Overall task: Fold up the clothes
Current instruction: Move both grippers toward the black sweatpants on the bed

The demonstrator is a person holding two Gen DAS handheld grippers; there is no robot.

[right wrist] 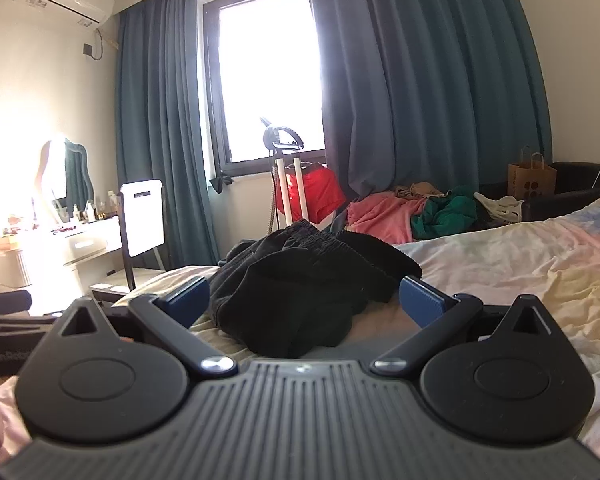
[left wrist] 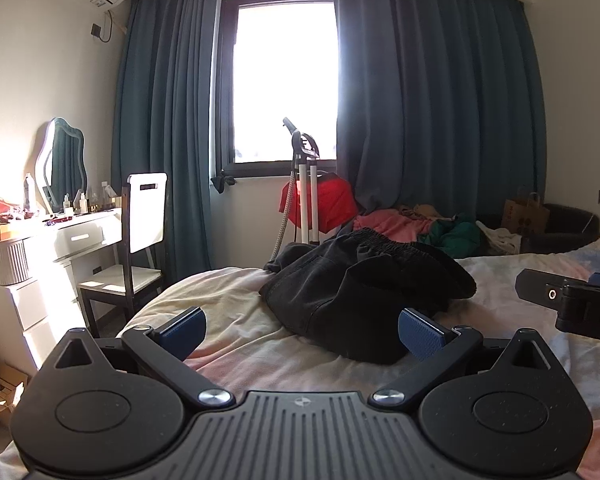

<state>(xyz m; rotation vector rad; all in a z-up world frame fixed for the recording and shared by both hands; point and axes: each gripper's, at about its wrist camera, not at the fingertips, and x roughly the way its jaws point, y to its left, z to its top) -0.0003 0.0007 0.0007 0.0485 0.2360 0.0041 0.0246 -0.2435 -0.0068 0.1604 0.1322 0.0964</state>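
A crumpled black garment with an elastic waistband [left wrist: 360, 284] lies in a heap on the bed's pale tie-dye sheet [left wrist: 236, 316]. My left gripper [left wrist: 302, 330] is open and empty, its blue pads just in front of the heap's near edge. The body of the right gripper shows at the right edge of the left wrist view [left wrist: 572, 304]. In the right wrist view the same black garment [right wrist: 300, 288] lies between and just beyond the open, empty right gripper [right wrist: 304, 300]. The left gripper's body shows at the left edge [right wrist: 8, 340].
A pile of pink, green and beige clothes [left wrist: 424, 226] lies beyond the bed by the curtain. A garment steamer with a red cloth [left wrist: 306, 196] stands at the window. A white dresser [left wrist: 40, 264] and chair [left wrist: 136, 248] stand left. A paper bag [left wrist: 526, 214] sits on a dark armchair.
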